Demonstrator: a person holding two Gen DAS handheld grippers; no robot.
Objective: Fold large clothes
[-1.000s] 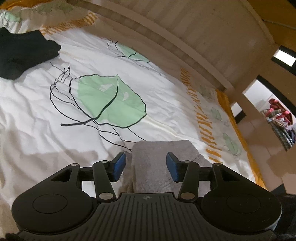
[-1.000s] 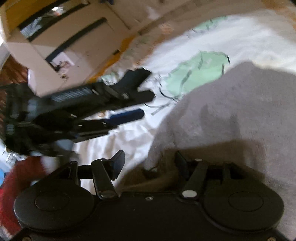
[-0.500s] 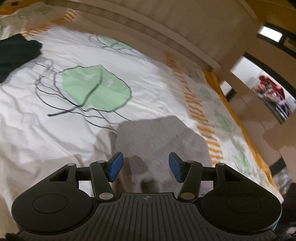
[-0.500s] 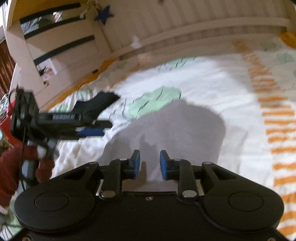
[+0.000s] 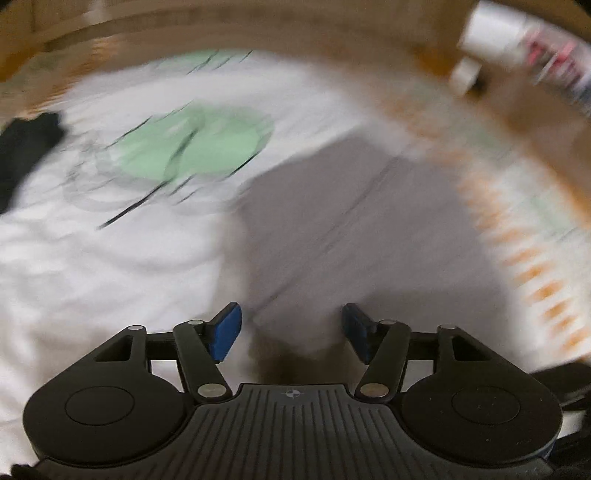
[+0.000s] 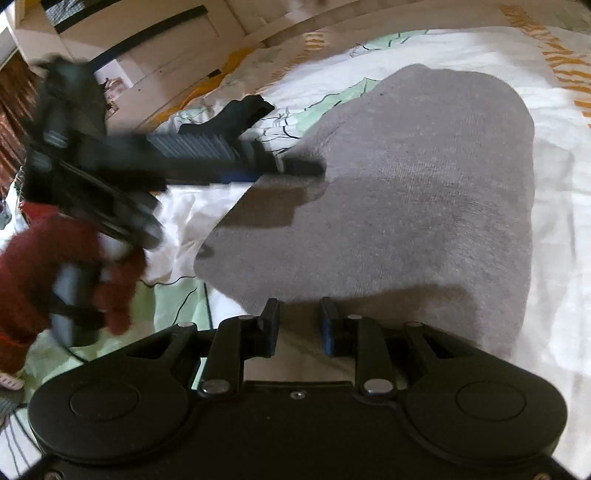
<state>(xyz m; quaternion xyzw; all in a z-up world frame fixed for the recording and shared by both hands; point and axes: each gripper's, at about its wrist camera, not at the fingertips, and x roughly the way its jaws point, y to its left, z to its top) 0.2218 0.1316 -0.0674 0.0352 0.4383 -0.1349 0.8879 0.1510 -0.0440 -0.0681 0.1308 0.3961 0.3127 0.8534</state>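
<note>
Because the left wrist view is smeared, the white leaf-print bedcover (image 6: 554,236) and far wooden bed rail (image 5: 221,33) show few details. Centred on it lies the folded grey garment (image 6: 424,192); a black garment (image 6: 240,114) sits far left. Over the grey edge, left gripper (image 5: 291,326) jaws are opening, empty; right gripper (image 6: 298,325) stands narrow, nothing pinched.

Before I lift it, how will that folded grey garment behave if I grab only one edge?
The grey garment looks like soft knit lying flat on the bedspread, so it will probably droop and the fold may fall open. It looks fairly thick, so likely some weight, not slippery. Pushed, it would likely bunch up with the loose, wrinkled bedspread rather than slide.
</note>
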